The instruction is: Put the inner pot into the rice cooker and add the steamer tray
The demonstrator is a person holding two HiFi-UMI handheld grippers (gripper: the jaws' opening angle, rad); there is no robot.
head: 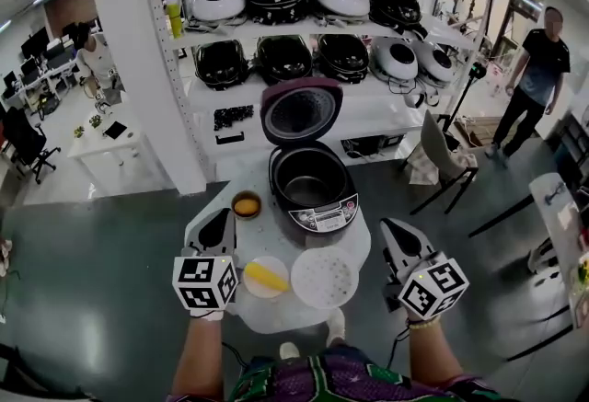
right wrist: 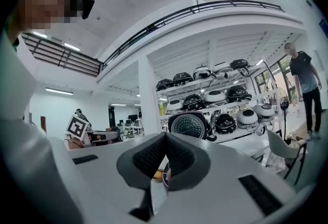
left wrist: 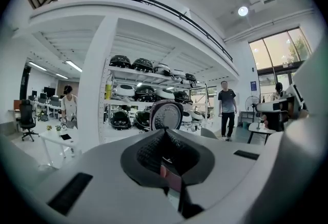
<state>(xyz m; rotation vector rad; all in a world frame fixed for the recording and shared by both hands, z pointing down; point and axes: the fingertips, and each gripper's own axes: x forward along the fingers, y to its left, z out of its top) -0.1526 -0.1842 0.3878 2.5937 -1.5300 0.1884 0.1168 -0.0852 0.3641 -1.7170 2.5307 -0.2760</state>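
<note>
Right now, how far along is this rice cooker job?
Done: a dark inner pot seems to sit inside the open rice cooker.
In hand: nothing. The left gripper and right gripper are both shut and empty, held above the near side of the table.
Left: the white perforated steamer tray lies on the table in front of the cooker, not yet placed inside.

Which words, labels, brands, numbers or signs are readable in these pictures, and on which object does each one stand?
No text is readable.
Control panel of the rice cooker: has print, too small to read.
Blue sign beside the window: too small to read.
Left marker cube, right marker cube: black-and-white square patterns only, no letters.
</note>
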